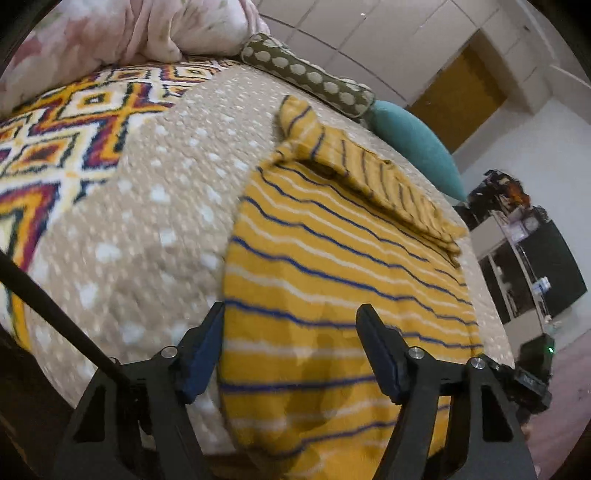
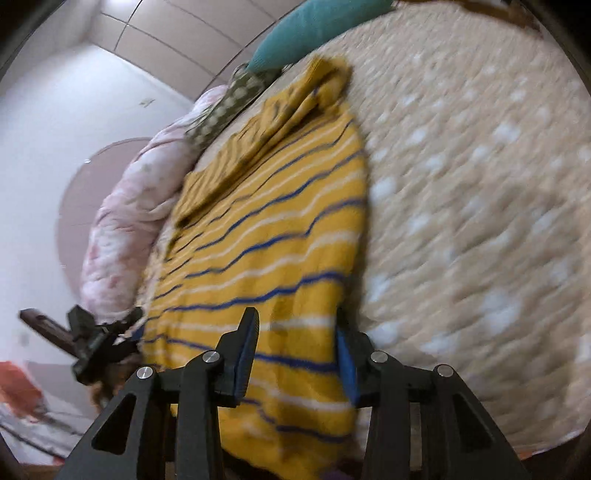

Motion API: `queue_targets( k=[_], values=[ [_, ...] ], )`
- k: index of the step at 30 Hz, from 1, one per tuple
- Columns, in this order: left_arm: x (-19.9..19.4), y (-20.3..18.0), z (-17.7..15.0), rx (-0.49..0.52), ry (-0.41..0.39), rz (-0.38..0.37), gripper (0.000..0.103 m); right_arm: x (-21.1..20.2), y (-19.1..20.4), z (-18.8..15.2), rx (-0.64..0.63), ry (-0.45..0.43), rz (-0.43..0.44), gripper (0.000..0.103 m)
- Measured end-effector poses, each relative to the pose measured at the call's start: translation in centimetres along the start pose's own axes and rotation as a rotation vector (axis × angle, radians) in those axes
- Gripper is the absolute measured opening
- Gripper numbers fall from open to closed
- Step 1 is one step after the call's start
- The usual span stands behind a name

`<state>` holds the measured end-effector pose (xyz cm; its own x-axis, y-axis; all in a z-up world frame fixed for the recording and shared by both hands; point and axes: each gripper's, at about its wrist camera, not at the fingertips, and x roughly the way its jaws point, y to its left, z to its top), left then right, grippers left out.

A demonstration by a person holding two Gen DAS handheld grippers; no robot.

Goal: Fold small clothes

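We hold both grippers, left [image 1: 290,345] and right [image 2: 297,345], jaws apart and empty, over the yellow blue-striped knit garment [image 1: 332,266]; only the left view shows the patterned rug [image 1: 66,122].

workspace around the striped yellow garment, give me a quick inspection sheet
Surface: beige quilted bedspread with white spots, covering the bed.
Job's things: yellow knit garment with blue and white stripes lying flat, one sleeve folded across its far end.
Clutter: patterned orange, white and purple blanket, pink floral duvet, olive polka-dot bolster and teal cushion along the far edges.
Grippers: left hand-held gripper open over the garment's near left edge; right hand-held gripper open over its near right edge; neither visibly pinches the cloth.
Cables: nothing seen.
Surroundings: white panelled wardrobe; dark cluttered shelving.
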<state>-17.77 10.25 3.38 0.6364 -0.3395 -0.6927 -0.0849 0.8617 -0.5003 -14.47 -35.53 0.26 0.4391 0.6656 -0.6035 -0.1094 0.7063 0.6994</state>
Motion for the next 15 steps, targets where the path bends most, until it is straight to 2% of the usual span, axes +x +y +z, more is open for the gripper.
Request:
queue_targets(
  k=[6, 11, 15],
  values=[
    [-1.1, -0.6, -3.3, 0.022, 0.038, -0.071, 0.061, 0.3, -1.0, -2.5, 0.115, 0.045, 0.191, 0.044],
    [-1.3, -1.3, -6.5, 0.065, 0.087, -0.063, 0.061, 1.2, -0.7, -5.3, 0.137, 0.108, 0.245, 0.044],
    [-0.9, -1.1, -6.9, 0.052, 0.11, -0.078, 0.061, 3.1, 1.1, -7.3, 0.093, 0.185, 0.221, 0.044]
  ],
)
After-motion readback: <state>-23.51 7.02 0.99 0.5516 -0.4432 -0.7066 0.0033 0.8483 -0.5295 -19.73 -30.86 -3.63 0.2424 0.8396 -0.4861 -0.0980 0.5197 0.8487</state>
